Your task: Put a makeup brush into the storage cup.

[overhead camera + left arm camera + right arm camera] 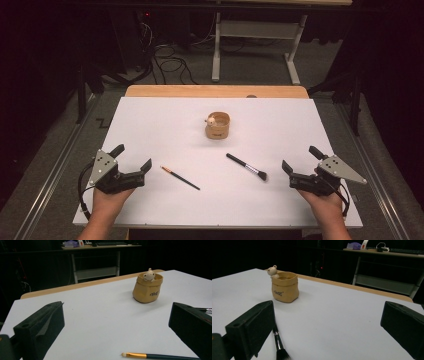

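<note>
The left gripper rests at the table's left edge, jaws wide apart and empty — the thin brush lies just to its right. Farther right lies the powder brush, near the right gripper, likewise spread. Behind them stands a tan pot on the white table; the room beyond is dark, apparently holding a desk.

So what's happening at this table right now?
A person sits at a white table with a two-jaw gripper in each hand. Both the left gripper and the right gripper are open and hold nothing. A thin paintbrush lies near the left one, a makeup brush near the right, and a tan bear-trimmed cup stands farther back.
</note>
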Demonstrator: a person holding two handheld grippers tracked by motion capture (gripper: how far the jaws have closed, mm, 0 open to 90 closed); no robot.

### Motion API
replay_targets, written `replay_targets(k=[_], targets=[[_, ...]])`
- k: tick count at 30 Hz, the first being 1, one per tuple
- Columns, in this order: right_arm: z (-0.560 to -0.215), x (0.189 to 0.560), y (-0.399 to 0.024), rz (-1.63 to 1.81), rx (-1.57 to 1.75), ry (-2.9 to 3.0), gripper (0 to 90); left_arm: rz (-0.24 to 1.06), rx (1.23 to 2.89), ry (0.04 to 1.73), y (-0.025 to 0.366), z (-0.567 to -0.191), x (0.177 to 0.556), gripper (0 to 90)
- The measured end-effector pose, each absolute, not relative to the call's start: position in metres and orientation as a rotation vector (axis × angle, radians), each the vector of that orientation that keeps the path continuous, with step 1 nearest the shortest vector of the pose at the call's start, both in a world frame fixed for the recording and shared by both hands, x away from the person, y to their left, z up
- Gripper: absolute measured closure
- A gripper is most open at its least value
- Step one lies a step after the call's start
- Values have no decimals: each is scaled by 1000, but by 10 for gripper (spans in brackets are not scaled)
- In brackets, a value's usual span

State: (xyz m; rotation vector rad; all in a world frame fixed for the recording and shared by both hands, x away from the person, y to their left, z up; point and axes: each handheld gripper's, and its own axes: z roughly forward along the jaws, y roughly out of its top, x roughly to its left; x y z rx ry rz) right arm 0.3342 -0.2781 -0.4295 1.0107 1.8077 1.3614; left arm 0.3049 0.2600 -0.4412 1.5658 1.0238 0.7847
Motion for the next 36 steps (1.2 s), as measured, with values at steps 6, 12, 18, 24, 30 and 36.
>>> replay_targets(k=[6, 12, 18, 24, 30, 36], targets=[[-430, 335, -280, 1363, 1014, 1804, 1, 783, 1569, 1019, 259, -442, 305, 12], [-431, 335, -280, 1362, 1019, 1803, 1, 786, 1573, 1017, 258, -442, 305, 13], [-431, 335, -280, 1360, 1021, 1807, 1, 783, 1570, 1023, 259, -442, 306, 15], [-432, 336, -280, 1352, 1024, 1815, 2, 782, 1577, 1024, 258, -442, 306, 15], [-433, 336, -280, 1350, 1023, 1816, 2, 775, 1579, 1031, 259, -443, 306, 18], [-434, 337, -279, 1348, 1027, 1823, 2, 765, 1592, 1037, 259, -444, 308, 23]])
